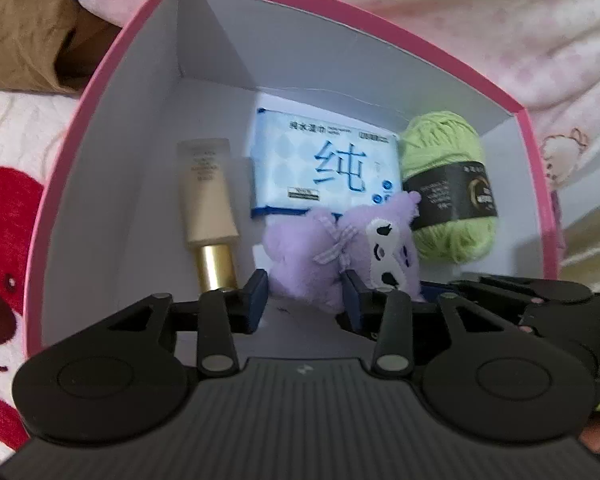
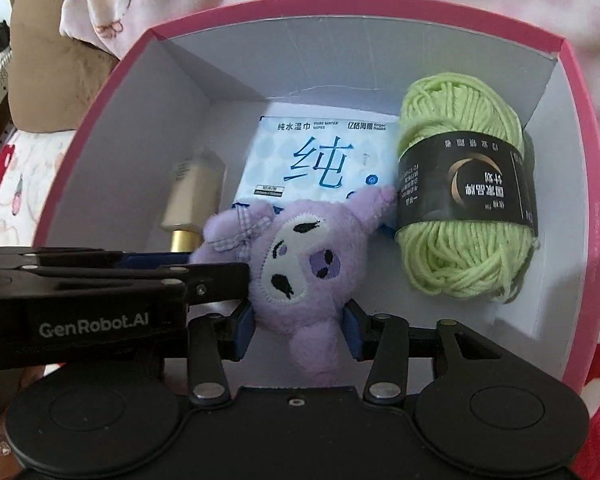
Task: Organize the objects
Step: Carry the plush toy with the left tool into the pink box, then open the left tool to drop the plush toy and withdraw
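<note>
Lying inside the pink box (image 2: 580, 184), the purple plush toy (image 2: 296, 264) sits gripped between both the left gripper (image 1: 306, 292) and right gripper (image 2: 298, 326).

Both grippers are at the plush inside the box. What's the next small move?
Probably open both and back out. The plush already sits low in the pink box, between the cream tube and yarn, with the right gripper and left gripper flanking it.

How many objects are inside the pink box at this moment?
4. The cream tube lies at the left, the wipes pack at the back middle, the green yarn at the right, and the purple plush toy in front, between both tongs. Smaller items could be hidden underneath.
</note>
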Action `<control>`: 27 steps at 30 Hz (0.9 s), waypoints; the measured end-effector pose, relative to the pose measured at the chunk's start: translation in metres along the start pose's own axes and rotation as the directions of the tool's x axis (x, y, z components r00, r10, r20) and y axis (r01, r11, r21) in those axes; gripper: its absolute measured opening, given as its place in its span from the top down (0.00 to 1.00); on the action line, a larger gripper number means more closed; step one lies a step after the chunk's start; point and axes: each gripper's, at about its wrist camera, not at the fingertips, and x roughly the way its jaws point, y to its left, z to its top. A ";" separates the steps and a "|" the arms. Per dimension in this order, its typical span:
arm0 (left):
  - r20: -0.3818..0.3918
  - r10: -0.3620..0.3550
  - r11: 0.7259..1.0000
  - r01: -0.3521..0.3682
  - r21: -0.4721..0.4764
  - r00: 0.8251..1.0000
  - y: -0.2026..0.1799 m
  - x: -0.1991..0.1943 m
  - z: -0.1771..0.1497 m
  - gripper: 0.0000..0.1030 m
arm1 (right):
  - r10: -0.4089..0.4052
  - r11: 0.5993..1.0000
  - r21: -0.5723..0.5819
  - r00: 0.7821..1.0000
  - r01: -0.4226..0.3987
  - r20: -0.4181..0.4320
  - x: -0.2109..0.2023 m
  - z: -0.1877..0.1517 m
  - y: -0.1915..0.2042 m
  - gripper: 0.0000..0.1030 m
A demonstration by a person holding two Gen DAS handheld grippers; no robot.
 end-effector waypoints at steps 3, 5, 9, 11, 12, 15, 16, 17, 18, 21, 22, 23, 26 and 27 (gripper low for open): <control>0.039 -0.007 0.999 0.005 0.039 0.999 -0.006 -0.008 -0.002 0.51 | -0.033 0.999 -0.004 0.999 0.033 0.007 -0.004 -0.002 -0.001 0.45; 0.058 -0.011 0.998 0.008 0.056 0.998 -0.010 -0.016 -0.004 0.43 | -0.026 1.000 0.006 0.999 0.026 0.031 -0.016 -0.005 -0.004 0.39; 0.097 0.008 0.995 -0.018 0.102 0.995 -0.020 -0.037 -0.008 0.41 | -0.008 0.999 -0.034 0.996 0.011 0.094 -0.047 -0.018 -0.003 0.33; 0.105 -0.001 0.994 -0.010 0.112 0.995 -0.024 -0.050 -0.010 0.41 | 0.011 0.998 -0.064 0.991 -0.003 0.133 -0.064 -0.025 0.000 0.33; 0.104 -0.013 0.994 0.001 0.114 0.994 -0.025 -0.057 -0.011 0.41 | 0.017 0.997 -0.074 0.987 -0.005 0.162 -0.076 -0.031 0.001 0.33; 0.103 -0.042 0.992 0.029 0.125 0.994 -0.029 -0.077 -0.018 0.40 | 0.062 0.994 -0.102 0.973 -0.040 0.223 -0.107 -0.048 0.002 0.32; 0.104 -0.045 0.990 0.031 0.135 0.994 -0.030 -0.085 -0.022 0.40 | 0.071 0.993 -0.111 0.968 -0.045 0.241 -0.115 -0.053 0.003 0.32; 0.105 -0.046 0.989 0.031 0.143 0.993 -0.032 -0.091 -0.025 0.40 | 0.081 0.991 -0.121 0.964 -0.051 0.255 -0.123 -0.059 0.005 0.32; 0.106 -0.047 0.988 0.031 0.150 0.993 -0.033 -0.097 -0.028 0.40 | 0.089 0.990 -0.133 0.960 -0.055 0.265 -0.130 -0.065 0.006 0.32; 0.110 -0.053 0.984 0.033 0.174 0.993 -0.036 -0.114 -0.040 0.39 | 0.097 0.985 -0.167 0.950 -0.048 0.297 -0.152 -0.084 0.009 0.32; 0.111 -0.052 0.983 0.031 0.181 0.992 -0.037 -0.119 -0.044 0.38 | 0.097 0.983 -0.177 0.948 -0.044 0.305 -0.156 -0.090 0.010 0.32; 0.113 -0.053 0.981 0.031 0.190 0.992 -0.038 -0.123 -0.049 0.38 | 0.098 0.981 -0.188 0.945 -0.040 0.311 -0.161 -0.096 0.010 0.32; 0.116 -0.069 0.975 0.042 0.219 0.991 -0.043 -0.132 -0.062 0.37 | 0.087 0.972 -0.233 0.939 -0.008 0.332 -0.172 -0.114 0.011 0.32; 0.118 -0.079 0.972 0.051 0.228 0.990 -0.045 -0.134 -0.067 0.37 | 0.081 0.969 -0.248 0.938 0.005 0.337 -0.173 -0.119 0.011 0.32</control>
